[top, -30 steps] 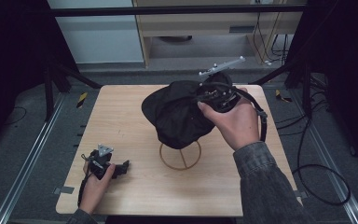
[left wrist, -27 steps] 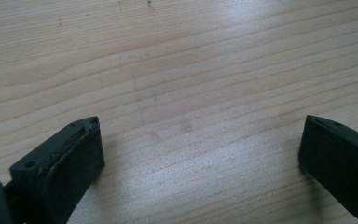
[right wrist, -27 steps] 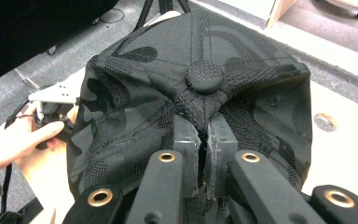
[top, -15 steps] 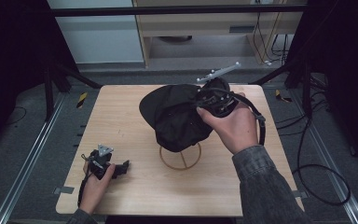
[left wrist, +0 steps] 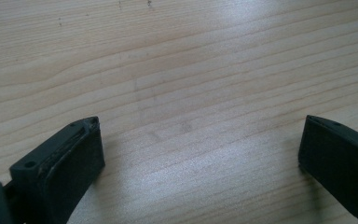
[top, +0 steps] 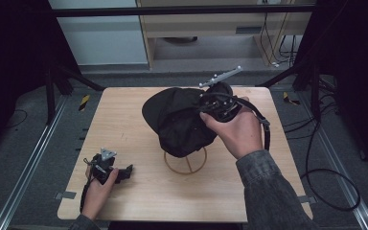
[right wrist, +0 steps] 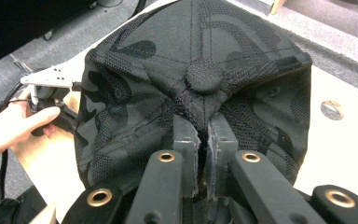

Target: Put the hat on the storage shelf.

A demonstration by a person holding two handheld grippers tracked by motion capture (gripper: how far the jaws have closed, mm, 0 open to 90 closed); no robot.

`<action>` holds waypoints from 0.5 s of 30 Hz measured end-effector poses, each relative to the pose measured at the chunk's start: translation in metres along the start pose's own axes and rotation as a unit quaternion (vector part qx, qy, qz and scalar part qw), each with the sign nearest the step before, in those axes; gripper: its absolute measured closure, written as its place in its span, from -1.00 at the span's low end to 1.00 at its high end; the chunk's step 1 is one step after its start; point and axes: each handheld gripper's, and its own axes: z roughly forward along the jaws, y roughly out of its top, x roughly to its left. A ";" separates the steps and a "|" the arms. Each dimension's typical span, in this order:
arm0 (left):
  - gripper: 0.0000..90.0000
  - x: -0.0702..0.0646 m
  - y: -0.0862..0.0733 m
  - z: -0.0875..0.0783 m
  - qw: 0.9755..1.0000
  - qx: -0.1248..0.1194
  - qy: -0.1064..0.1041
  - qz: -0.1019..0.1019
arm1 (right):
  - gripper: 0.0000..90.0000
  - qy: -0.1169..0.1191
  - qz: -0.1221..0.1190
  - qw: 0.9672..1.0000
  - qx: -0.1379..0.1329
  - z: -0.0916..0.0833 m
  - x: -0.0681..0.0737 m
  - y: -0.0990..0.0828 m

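1. right of centre in the high view, my right gripper (top: pixel 215 103) is clamped on the black cap (top: pixel 179 120), its jaws pinched together on a fold of cloth near the crown.
2. close up in the right gripper view, the two jaws meet at (right wrist: pixel 200 140) just below the cap's top button (right wrist: pixel 205 74), with camouflage-patterned fabric (right wrist: pixel 121 93) bunched between and around them.
3. the cap hangs over a wire stand (top: pixel 186 162) whose ring base rests on the wooden table (top: pixel 124 120) at the middle of the frame; the cap's lower edge covers the stand's top, and i cannot tell whether the two touch.
4. my right hand (top: pixel 237 129) wraps the gripper body from the lower right, sleeve reaching down to the bottom edge.
5. at the lower left of the high view, my left gripper (top: pixel 111 170) lies low at the table, held by my left hand (top: pixel 96 194), well apart from the cap.
6. its jaws stand wide apart in the left gripper view, around (left wrist: pixel 200 149), with bare wood grain between them.
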 end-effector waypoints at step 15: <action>-1.00 0.000 0.000 0.000 1.000 0.000 0.000 0.000 | 0.89 -0.002 0.004 1.000 0.005 -0.009 -0.003 0.002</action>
